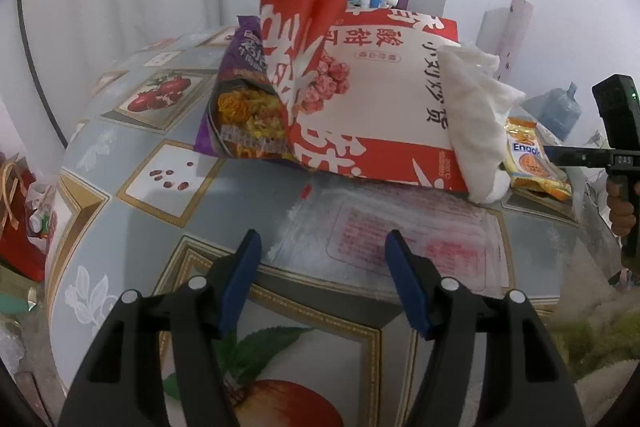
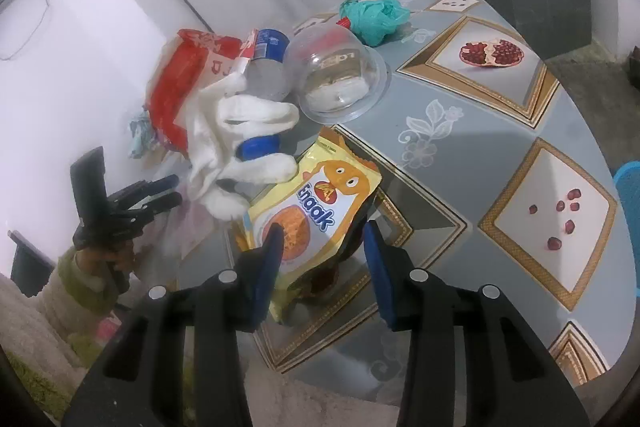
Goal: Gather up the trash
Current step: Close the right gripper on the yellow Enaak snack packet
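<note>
Straddling yellow snack packet (image 2: 320, 211), right gripper (image 2: 324, 251) jaws released; left gripper (image 1: 320, 259) jaws released, empty

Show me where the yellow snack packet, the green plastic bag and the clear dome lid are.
yellow snack packet (image 2: 316, 215): right wrist view, on its printed front.
green plastic bag (image 2: 374, 13): right wrist view, on its crumpled middle.
clear dome lid (image 2: 334, 67): right wrist view, on its top.

The desk (image 2: 460, 155) wears grey-blue cloth patterned with gold-framed white panels of red pomegranates and seeds. The big bag (image 1: 384, 99) is red and cream; the snack packet (image 1: 244, 115) purple; the wafer packet (image 2: 316, 211) yellow and orange. The tissue (image 1: 476, 123) is white, the crumpled bag (image 2: 376, 15) teal.
</note>
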### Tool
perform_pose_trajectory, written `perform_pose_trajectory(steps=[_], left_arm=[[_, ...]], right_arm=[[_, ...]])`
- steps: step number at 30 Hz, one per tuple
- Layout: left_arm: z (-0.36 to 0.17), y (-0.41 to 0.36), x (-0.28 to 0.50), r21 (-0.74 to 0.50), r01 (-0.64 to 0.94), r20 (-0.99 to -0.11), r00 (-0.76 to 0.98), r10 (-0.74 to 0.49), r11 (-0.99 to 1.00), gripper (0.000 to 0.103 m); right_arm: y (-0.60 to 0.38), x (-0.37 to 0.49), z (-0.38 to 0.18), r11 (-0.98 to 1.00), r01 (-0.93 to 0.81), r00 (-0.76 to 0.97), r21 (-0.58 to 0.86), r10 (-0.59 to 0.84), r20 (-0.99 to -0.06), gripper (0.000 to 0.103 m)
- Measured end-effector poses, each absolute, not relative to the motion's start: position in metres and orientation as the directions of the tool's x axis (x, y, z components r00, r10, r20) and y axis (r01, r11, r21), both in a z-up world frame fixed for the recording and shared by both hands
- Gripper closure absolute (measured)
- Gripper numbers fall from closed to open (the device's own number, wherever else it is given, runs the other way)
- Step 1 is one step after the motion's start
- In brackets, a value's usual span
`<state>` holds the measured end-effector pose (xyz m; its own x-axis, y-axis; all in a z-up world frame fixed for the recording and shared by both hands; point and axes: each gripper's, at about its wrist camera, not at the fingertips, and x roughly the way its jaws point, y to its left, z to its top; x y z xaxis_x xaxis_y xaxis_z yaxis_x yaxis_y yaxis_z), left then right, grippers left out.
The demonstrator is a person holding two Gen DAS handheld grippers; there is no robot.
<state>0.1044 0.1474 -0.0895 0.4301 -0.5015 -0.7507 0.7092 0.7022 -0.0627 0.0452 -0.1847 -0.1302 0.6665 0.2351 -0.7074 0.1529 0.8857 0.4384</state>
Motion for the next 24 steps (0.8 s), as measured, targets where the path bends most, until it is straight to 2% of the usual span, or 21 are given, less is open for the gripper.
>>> perform_pose_trajectory(steps=[6,11,15,24], left_arm=[[-0.087,0.141,0.104,-0.034,0.702,-0.770,0.436,-0.467,0.711,0.041],[-0.085,0.143,0.110,-0.058,0.665,-0.772,0.442,-0.456,0.745,0.041],[-0.088,0.135,0.107,-0.005,0.670,-0.780,0.461,-0.422,0.742,0.039],[-0.089,0.127,0.101,0.004,0.677,-0.774,0.468,-0.426,0.736,0.041]], right_arm=[[-0.185,0.044,-0.129,0.879,0.157,0.674,0.451,0.239,-0.699,0.064],[-0.185,0.044,-0.130,0.868,0.149,0.667,0.473,0.265,-0.696,0.063],[-0.184,0.045,-0.131,0.868,0.149,0.667,0.474,0.266,-0.696,0.061],[-0.176,0.045,-0.131,0.878,0.157,0.679,0.451,0.236,-0.695,0.061]])
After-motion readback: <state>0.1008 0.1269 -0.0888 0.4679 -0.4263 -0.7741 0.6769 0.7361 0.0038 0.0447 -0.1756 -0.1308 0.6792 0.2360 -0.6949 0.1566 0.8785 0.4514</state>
